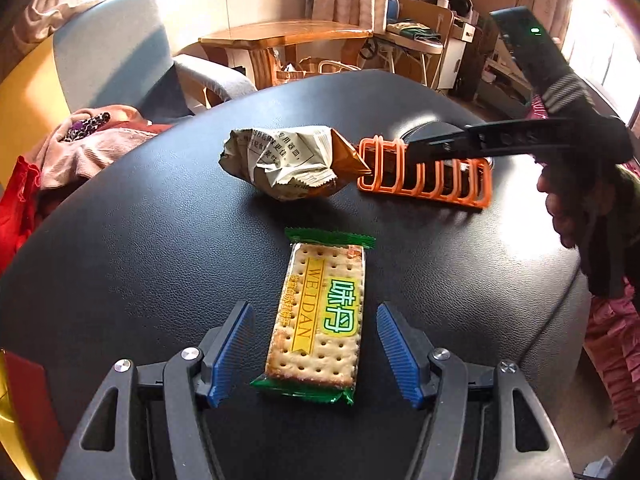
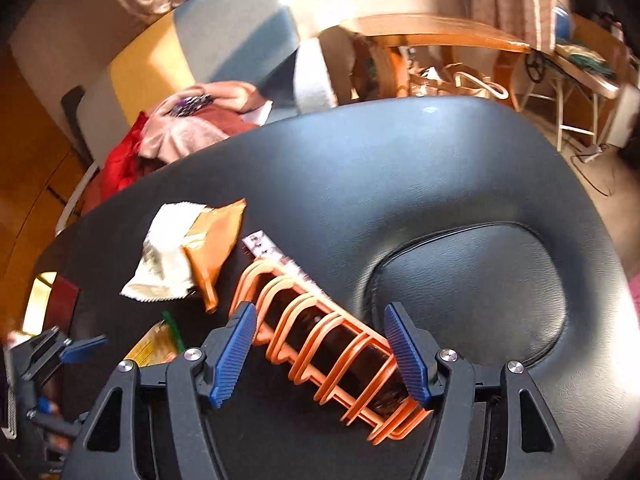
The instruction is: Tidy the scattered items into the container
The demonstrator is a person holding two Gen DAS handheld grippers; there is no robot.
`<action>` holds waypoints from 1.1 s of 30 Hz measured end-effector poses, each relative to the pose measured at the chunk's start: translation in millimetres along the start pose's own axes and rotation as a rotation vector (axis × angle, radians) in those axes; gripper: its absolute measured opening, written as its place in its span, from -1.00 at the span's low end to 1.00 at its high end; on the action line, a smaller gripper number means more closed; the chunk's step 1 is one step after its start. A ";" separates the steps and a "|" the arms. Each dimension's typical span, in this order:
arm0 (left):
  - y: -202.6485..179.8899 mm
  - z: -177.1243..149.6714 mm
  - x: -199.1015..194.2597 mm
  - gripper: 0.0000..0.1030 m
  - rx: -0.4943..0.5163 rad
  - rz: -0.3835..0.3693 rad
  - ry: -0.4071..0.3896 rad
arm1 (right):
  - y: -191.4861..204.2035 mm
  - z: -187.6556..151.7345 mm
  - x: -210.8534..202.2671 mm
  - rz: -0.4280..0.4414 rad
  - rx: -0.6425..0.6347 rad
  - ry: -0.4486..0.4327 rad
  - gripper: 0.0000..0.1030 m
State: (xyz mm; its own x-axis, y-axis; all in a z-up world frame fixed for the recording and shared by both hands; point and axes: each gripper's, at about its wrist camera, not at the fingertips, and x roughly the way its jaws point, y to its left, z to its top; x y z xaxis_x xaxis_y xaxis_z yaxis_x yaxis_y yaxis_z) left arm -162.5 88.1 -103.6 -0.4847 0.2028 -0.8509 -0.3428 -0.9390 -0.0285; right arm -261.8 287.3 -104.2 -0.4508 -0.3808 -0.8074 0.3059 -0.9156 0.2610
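The cracker pack [image 1: 318, 316] lies flat on the black table [image 1: 140, 248], lengthwise between the spread fingers of the left gripper [image 1: 316, 354]. Neither blue pad touches it; the jaws stand wide on both sides, which suits a grip across the pack's narrow width rather than its ends.

The orange rack [image 2: 320, 344] is the only thing here that could serve as the container (a row of wire loops with something dark already lying inside it). It sits further back on the table, and the right gripper [image 2: 320, 352] hovers over it with its 2 fingers apart, straddling it at an angle. The right pad looks close to or against the rack's near end; I cannot tell whether it presses. My guess is that this hand is there to steady the light rack.

A crumpled wrapper [image 1: 280, 164] lies just beside the rack's far end, its brown corner touching or overlapping the first loop. So 2 loose items are outside the rack, both on the table.
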 end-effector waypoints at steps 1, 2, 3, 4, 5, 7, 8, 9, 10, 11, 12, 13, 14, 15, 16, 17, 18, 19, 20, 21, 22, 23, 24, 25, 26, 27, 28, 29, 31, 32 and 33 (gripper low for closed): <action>1.5 -1.3 2.8 0.24 -0.008 -0.006 0.010 | 5.0 -3.9 -0.2 0.014 -0.019 0.005 0.26; 4.1 -4.0 5.0 0.14 -0.025 -0.014 0.020 | 9.9 -7.8 -0.3 0.029 -0.038 0.010 0.25; 7.2 -7.2 7.0 0.03 -0.045 -0.022 0.032 | 16.5 -13.5 -0.8 0.037 -0.063 0.015 0.22; 9.0 -11.1 5.8 0.02 -0.053 -0.024 0.035 | 23.5 -19.6 -1.3 0.044 -0.089 0.021 0.09; 10.3 -15.3 3.4 0.01 -0.057 -0.024 0.036 | 30.9 -26.8 -1.6 0.048 -0.113 0.028 -0.09; 13.0 -23.7 -1.4 0.00 -0.065 -0.024 0.037 | 43.9 -41.0 -2.8 0.050 -0.148 0.033 -0.16; 14.4 -27.9 -3.8 0.00 -0.069 -0.024 0.038 | 48.9 -47.8 -4.1 0.049 -0.157 0.029 -0.17; 15.7 -32.1 -6.2 0.00 -0.074 -0.025 0.038 | 52.9 -53.9 -5.9 0.049 -0.162 0.025 -0.17; 17.1 -36.3 -8.6 0.00 -0.078 -0.025 0.039 | 56.1 -59.7 -8.1 0.054 -0.160 0.021 -0.17; 17.6 -41.5 -11.3 0.00 -0.084 -0.026 0.040 | 59.2 -65.5 -10.3 0.060 -0.157 0.019 -0.17; 18.1 -47.3 -15.0 0.00 -0.091 -0.028 0.041 | 62.6 -72.4 -13.1 0.067 -0.153 0.015 -0.17; 18.6 -53.2 -19.0 0.00 -0.099 -0.031 0.042 | 65.6 -78.5 -15.5 0.078 -0.149 0.015 -0.17; 19.1 -59.6 -23.5 0.00 -0.107 -0.033 0.044 | 68.7 -84.2 -17.5 0.091 -0.143 0.016 -0.17; 19.4 -66.2 -28.0 0.00 -0.116 -0.035 0.045 | 71.5 -90.1 -19.0 0.107 -0.135 0.020 -0.17; 19.4 -72.1 -31.7 0.00 -0.125 -0.038 0.047 | 74.3 -96.1 -20.4 0.122 -0.126 0.024 -0.17; 19.2 -77.7 -35.1 0.00 -0.134 -0.041 0.049 | 77.1 -101.9 -22.3 0.132 -0.119 0.027 -0.16; 19.8 -84.3 -39.1 0.00 -0.146 -0.045 0.051 | 79.9 -107.7 -24.3 0.140 -0.112 0.029 -0.15; 20.1 -90.1 -42.5 0.00 -0.155 -0.047 0.051 | 82.6 -112.6 -25.8 0.146 -0.105 0.032 -0.12; 20.2 -95.4 -45.5 0.00 -0.163 -0.048 0.051 | 84.6 -118.0 -27.9 0.151 -0.097 0.033 -0.12; 20.3 -100.8 -48.6 0.00 -0.171 -0.049 0.051 | 86.6 -123.5 -30.2 0.155 -0.087 0.034 -0.12; 20.0 -106.0 -51.5 0.00 -0.177 -0.048 0.050 | 88.1 -127.8 -32.6 0.156 -0.081 0.034 -0.12; 19.5 -111.1 -54.4 0.00 -0.181 -0.047 0.050 | 90.3 -132.6 -34.9 0.156 -0.074 0.033 -0.12; 19.1 -116.2 -57.3 0.00 -0.185 -0.046 0.050 | 92.8 -137.6 -37.2 0.156 -0.066 0.034 -0.12; 18.5 -121.2 -60.3 0.00 -0.188 -0.046 0.049 | 95.8 -142.1 -38.9 0.145 -0.066 0.036 -0.10; 18.1 -126.3 -63.6 0.01 -0.192 -0.045 0.046 | 98.9 -146.6 -40.4 0.132 -0.066 0.039 -0.07; 18.9 -131.0 -66.6 0.01 -0.198 -0.046 0.044 | 102.0 -151.0 -42.0 0.118 -0.067 0.042 -0.03; 19.0 -135.3 -69.4 0.01 -0.200 -0.049 0.043 | 105.1 -154.3 -44.6 0.102 -0.069 0.038 0.01; 19.7 -139.5 -72.3 0.01 -0.204 -0.056 0.041 | 108.3 -157.4 -47.4 0.085 -0.071 0.032 0.10; 22.4 -147.5 -78.4 0.04 -0.217 -0.070 0.033 | 114.6 -163.6 -53.0 0.050 -0.075 0.020 0.20; 24.2 -151.1 -81.6 0.09 -0.223 -0.076 0.026 | 117.7 -166.7 -55.8 0.033 -0.077 0.014 0.21; 26.0 -154.9 -85.7 0.10 -0.231 -0.084 0.016 | 120.0 -169.7 -59.9 0.014 -0.074 0.003 0.21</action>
State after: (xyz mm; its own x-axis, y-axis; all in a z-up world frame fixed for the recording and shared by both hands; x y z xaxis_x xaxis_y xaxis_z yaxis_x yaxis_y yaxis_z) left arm -5.3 3.3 -112.7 -0.4490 0.2802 -0.8484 -0.1876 -0.9580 -0.2171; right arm -55.8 222.1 -114.4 -0.4439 -0.3926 -0.8055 0.3731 -0.8983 0.2322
